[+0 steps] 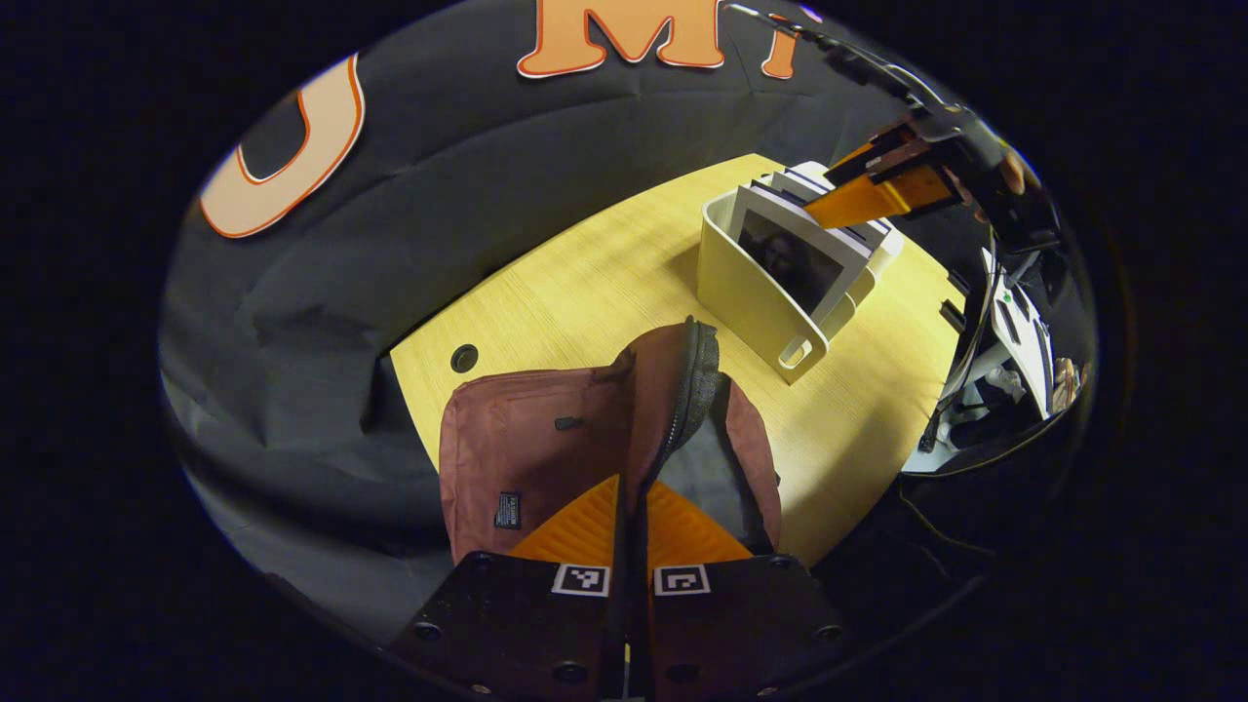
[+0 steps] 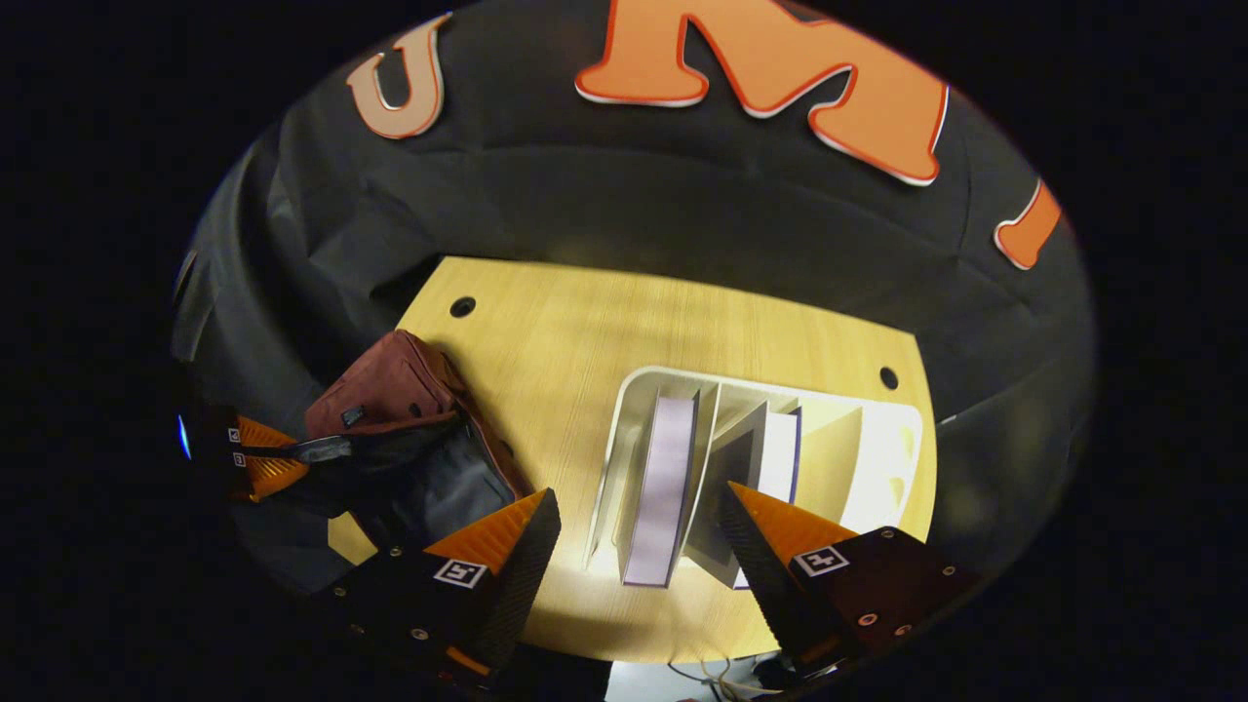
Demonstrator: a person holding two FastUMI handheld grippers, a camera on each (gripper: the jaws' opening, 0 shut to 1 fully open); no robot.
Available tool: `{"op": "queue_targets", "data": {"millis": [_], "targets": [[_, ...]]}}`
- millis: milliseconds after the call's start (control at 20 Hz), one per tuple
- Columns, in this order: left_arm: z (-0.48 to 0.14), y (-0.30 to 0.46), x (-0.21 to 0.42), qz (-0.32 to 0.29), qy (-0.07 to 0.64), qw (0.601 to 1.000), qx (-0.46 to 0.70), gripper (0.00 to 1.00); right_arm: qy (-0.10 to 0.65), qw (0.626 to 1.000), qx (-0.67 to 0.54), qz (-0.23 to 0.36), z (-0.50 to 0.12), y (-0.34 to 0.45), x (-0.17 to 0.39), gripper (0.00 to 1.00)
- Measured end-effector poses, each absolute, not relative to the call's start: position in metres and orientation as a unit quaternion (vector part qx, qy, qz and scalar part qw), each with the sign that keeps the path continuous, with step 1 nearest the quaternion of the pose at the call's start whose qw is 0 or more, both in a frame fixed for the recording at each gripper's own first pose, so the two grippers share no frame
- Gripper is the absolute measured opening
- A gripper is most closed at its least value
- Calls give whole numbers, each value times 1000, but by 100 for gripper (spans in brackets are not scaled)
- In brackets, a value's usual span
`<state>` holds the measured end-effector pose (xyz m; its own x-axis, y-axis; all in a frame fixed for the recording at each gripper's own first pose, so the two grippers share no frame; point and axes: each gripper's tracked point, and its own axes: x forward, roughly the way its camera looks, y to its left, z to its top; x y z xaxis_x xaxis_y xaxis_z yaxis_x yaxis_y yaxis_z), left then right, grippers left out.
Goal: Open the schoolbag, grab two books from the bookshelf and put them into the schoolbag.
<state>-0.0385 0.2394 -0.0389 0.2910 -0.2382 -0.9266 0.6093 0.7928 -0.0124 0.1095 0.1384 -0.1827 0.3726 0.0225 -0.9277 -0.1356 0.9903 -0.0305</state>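
A white bookshelf [image 2: 907, 439] is standing on the desk [image 2: 565, 351], holding several upright books [image 2: 663, 487]. The maroon schoolbag [image 1: 546, 448] is sitting beside it, unzipped, its dark lining showing in the right gripper view. The left gripper [image 1: 632, 507] is pinching the bag's zipper edge with its fingers closed. The right gripper [image 2: 634, 531] is hovering spread wide above the books, empty.

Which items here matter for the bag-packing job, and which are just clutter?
Job items:
- schoolbag, its opening held up by the left gripper
- books standing in the bookshelf
- right gripper, open above the books

Just there:
- table
- cables and gear off the table's edge
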Motion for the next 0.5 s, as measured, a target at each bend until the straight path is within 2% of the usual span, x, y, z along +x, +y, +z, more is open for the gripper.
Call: {"op": "queue_targets", "data": {"millis": [300, 400, 500], "targets": [[-40, 238, -38, -269, 538, 779, 176, 2, 619, 780, -83, 37, -227, 127, 115, 95], [-40, 238, -38, -269, 539, 779, 176, 2, 633, 770, -78, 33, -238, 128, 118, 91], [-41, 238, -39, -268, 540, 778, 176, 2, 650, 755, -83, 18, -248, 125, 117, 82]]}}
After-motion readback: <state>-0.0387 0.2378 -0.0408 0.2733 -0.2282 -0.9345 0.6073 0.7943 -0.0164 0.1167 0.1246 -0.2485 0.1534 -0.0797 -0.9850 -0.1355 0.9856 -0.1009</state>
